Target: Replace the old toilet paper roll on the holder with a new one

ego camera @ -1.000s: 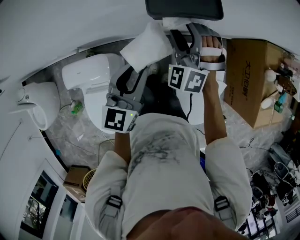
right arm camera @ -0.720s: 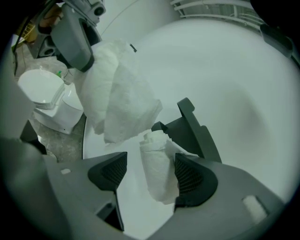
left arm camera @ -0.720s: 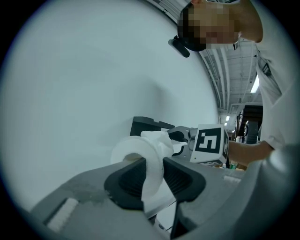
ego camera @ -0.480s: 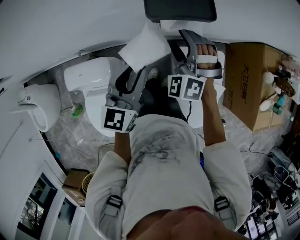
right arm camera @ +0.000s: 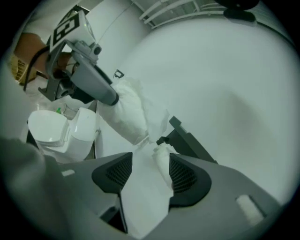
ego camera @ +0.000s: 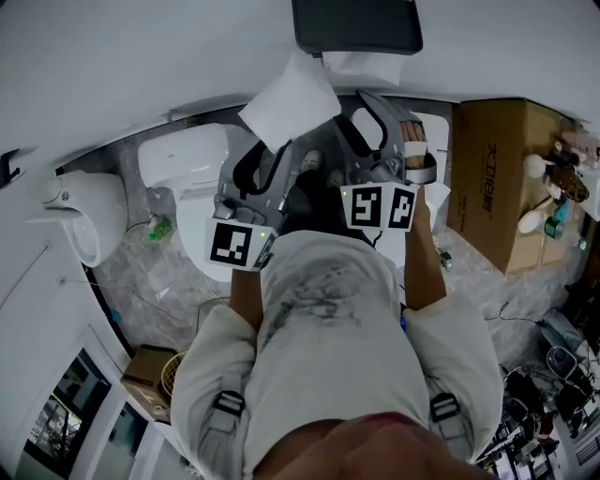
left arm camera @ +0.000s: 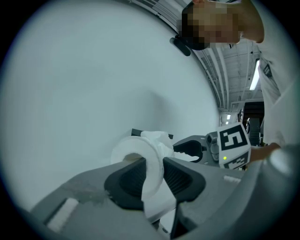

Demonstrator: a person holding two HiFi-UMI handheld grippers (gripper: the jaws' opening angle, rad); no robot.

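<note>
A white toilet paper roll [ego camera: 289,98] hangs in front of the wall, just left of the dark holder [ego camera: 356,23]. My left gripper [ego camera: 284,141] is shut on it: in the left gripper view one jaw sits inside the core of the roll [left arm camera: 136,152] and the other outside its wall. My right gripper [ego camera: 361,101] is below the holder. In the right gripper view its jaws have just been closing but still stand apart. A loose sheet of paper [right arm camera: 140,197] lies between them, below the dark holder bracket [right arm camera: 190,143].
A white toilet [ego camera: 183,164] stands on the marble floor at the left, with a white fixture [ego camera: 80,211] on the wall beside it. A large cardboard box [ego camera: 497,169] is at the right, clutter beyond it. A small box and basket [ego camera: 155,366] lie lower left.
My right gripper has drawn back from the holder toward the person and rolled, with its marker cube lower in the head view. The left gripper still holds the roll near the holder.
</note>
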